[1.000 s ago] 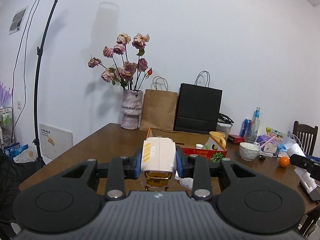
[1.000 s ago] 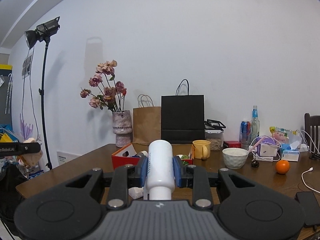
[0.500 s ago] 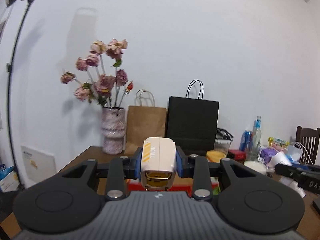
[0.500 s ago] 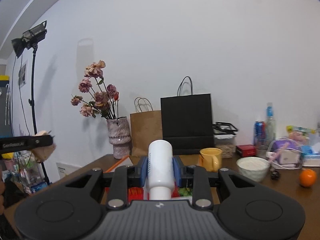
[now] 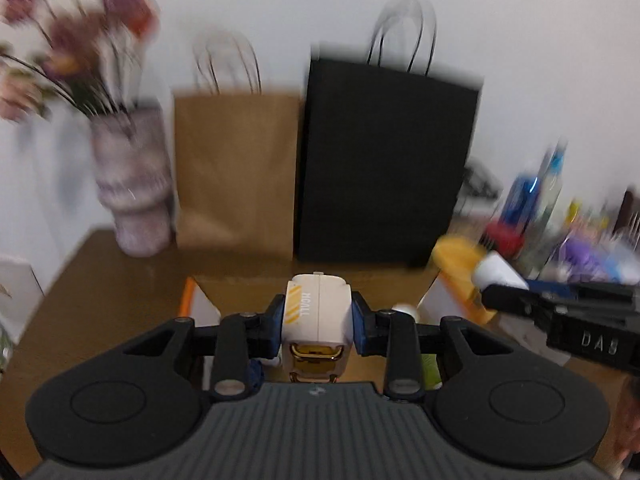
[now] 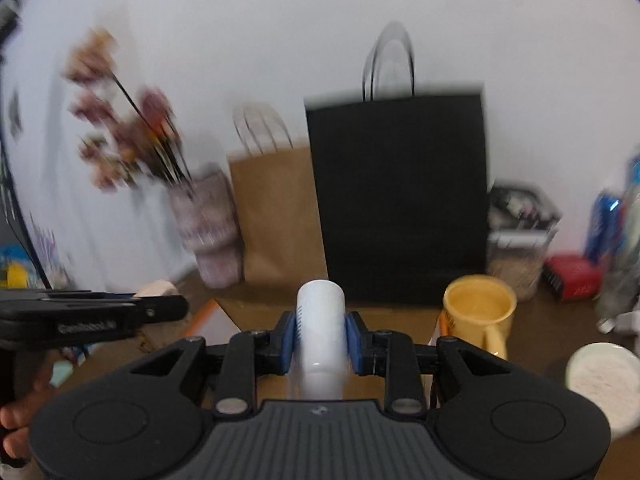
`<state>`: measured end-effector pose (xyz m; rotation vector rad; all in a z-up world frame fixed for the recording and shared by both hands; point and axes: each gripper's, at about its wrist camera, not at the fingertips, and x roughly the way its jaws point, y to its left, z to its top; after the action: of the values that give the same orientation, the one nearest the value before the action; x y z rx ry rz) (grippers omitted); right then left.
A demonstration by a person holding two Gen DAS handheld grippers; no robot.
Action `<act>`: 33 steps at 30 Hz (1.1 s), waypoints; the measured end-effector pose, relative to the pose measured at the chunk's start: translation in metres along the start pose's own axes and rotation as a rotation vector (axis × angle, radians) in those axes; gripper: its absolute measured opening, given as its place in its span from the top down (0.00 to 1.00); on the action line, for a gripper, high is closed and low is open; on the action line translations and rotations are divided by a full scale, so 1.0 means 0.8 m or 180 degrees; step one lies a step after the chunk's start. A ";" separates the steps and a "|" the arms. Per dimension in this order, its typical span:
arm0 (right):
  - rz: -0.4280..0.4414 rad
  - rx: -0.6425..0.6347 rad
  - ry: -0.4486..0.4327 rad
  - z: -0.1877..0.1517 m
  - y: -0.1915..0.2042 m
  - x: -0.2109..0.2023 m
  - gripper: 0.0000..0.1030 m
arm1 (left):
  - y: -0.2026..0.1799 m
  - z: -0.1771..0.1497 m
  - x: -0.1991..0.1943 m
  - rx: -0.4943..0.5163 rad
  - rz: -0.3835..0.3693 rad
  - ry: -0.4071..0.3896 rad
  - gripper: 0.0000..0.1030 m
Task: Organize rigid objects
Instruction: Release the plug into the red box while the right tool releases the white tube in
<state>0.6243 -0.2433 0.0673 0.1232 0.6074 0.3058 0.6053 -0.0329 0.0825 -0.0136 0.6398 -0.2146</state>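
My left gripper (image 5: 319, 322) is shut on a cream-white block toy (image 5: 319, 312) with yellow stripes and a gold clasp, its blue pads pressing both sides. My right gripper (image 6: 321, 334) is shut on a white cylindrical bottle (image 6: 321, 328), held lengthwise between the blue pads. Both hang over an open cardboard box (image 5: 248, 282) with an orange edge on the brown table (image 5: 100, 280); the same box (image 6: 256, 308) lies under the bottle. The right gripper's body (image 5: 568, 312) shows at the right of the left wrist view, the left gripper's body (image 6: 88, 316) at the left of the right wrist view.
A black paper bag (image 6: 400, 196), a brown paper bag (image 6: 276, 212) and a vase of dried flowers (image 6: 208, 228) stand against the wall behind the box. A yellow mug (image 6: 478, 312), a white bowl (image 6: 604, 380), a red case (image 6: 572, 276) and bottles (image 5: 536, 200) crowd the right side.
Both grippers have swept forward towards the table with their loads still held. The box, bags and mug have grown much nearer and the view is motion-blurred.
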 end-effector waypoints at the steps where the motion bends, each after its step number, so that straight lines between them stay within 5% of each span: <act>1: -0.0009 0.0044 0.0148 0.008 -0.007 0.023 0.74 | 0.005 0.008 0.032 -0.0061 -0.0003 0.0188 0.68; 6: -0.0051 0.0465 0.0753 0.017 -0.043 0.135 0.74 | 0.015 0.022 0.149 -0.0136 0.0042 0.0931 0.68; 12: -0.0219 0.0425 0.1281 -0.010 -0.037 0.228 0.74 | 0.019 -0.001 0.241 -0.0041 0.0192 0.1533 0.68; 19: -0.0297 0.0253 0.1324 -0.024 -0.023 0.245 0.72 | 0.029 -0.009 0.253 -0.0122 0.0233 0.1618 0.64; 21: -0.0301 0.0268 0.1309 -0.021 -0.023 0.239 0.69 | 0.030 -0.007 0.248 -0.0143 0.0292 0.1589 0.56; 29: -0.0387 0.0076 0.0965 0.017 -0.011 0.158 0.47 | 0.021 0.028 0.169 -0.0060 0.0179 0.1172 0.47; 31: -0.0384 -0.0025 0.0687 0.028 -0.003 0.123 0.46 | 0.015 0.040 0.134 -0.0037 0.0213 0.0856 0.46; 33: -0.0320 -0.0094 0.0243 0.034 0.006 0.081 0.33 | 0.005 0.044 0.094 0.0048 0.0282 0.0354 0.41</act>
<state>0.6893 -0.2185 0.0552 0.0525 0.6822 0.2228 0.6856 -0.0464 0.0659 0.0413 0.7480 -0.1351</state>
